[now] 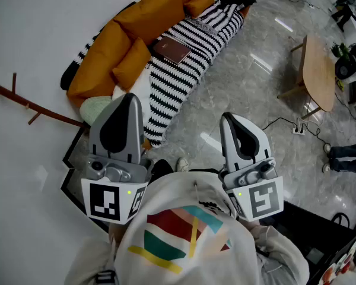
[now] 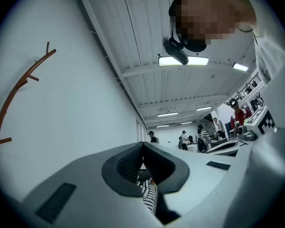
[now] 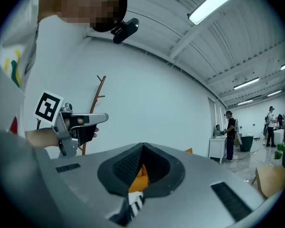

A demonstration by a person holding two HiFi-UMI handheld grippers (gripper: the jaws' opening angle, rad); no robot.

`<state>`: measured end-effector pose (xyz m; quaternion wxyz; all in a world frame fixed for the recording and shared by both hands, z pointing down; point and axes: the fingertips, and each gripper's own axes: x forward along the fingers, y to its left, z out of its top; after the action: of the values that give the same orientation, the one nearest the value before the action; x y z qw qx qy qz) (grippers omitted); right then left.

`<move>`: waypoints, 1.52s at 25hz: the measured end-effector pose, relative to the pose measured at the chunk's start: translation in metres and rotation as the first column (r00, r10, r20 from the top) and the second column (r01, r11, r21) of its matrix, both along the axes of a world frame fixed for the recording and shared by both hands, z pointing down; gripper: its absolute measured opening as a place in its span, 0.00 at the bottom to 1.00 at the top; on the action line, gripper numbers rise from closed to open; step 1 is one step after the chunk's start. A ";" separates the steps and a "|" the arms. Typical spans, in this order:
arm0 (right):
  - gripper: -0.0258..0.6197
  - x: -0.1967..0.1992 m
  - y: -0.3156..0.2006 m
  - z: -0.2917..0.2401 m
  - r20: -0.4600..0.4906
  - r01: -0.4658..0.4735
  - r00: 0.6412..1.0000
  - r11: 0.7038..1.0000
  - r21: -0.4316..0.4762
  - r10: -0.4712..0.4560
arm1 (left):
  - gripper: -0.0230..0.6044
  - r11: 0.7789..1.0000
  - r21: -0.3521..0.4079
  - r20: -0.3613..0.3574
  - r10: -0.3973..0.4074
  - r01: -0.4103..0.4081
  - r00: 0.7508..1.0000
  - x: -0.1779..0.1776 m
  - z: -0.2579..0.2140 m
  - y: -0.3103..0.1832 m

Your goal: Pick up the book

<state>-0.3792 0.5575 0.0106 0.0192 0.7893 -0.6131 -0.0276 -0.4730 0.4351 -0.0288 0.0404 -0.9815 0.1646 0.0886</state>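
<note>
A dark red-brown book (image 1: 172,50) lies flat on the black-and-white striped blanket (image 1: 184,64) of a sofa with orange cushions (image 1: 139,22), at the top middle of the head view. Both grippers are held near the person's chest, well short of the book. The left gripper (image 1: 129,97) is shut with nothing in it; in the left gripper view its jaws (image 2: 142,144) meet, and a sliver of the striped blanket shows below them. The right gripper (image 1: 228,117) is shut and empty too, and its jaws (image 3: 142,147) frame a bit of orange cushion.
A pale green cushion (image 1: 98,107) lies at the sofa's near end. A brown branch-like coat stand (image 1: 24,103) leans by the white wall. A round wooden table (image 1: 318,70) stands at the right, with a cable and power strip (image 1: 298,128) on the grey floor. Another person's legs (image 1: 347,156) show at the right edge.
</note>
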 end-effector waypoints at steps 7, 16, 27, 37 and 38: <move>0.05 -0.003 -0.006 0.003 0.004 0.014 1.000 1.000 -0.004 -0.014 | 0.05 1.000 0.001 -0.002 0.011 -0.011 1.000 0.004 0.000 -0.001; 0.05 0.005 -0.014 0.009 0.041 0.002 0.999 1.000 0.016 -0.002 | 0.05 1.000 0.023 0.041 -0.007 0.006 0.999 0.005 0.009 -0.003; 0.05 0.044 -0.039 0.010 0.028 -0.068 0.997 0.998 0.000 0.068 | 0.05 0.999 0.004 0.046 0.048 -0.049 0.998 0.055 0.034 -0.034; 0.05 0.127 -0.086 0.000 0.057 -0.099 0.994 0.995 0.033 0.097 | 0.05 0.997 0.037 0.005 0.065 -0.065 0.998 0.149 0.028 -0.102; 0.05 0.134 -0.095 -0.001 0.055 -0.105 0.993 0.994 0.032 0.103 | 0.05 0.997 0.040 -0.001 0.069 -0.069 0.998 0.159 0.026 -0.112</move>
<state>-0.2452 0.4625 0.0095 -0.0096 0.8207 -0.5710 -0.0161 -0.3145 0.3233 -0.0029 0.0569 -0.9855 0.1288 0.0943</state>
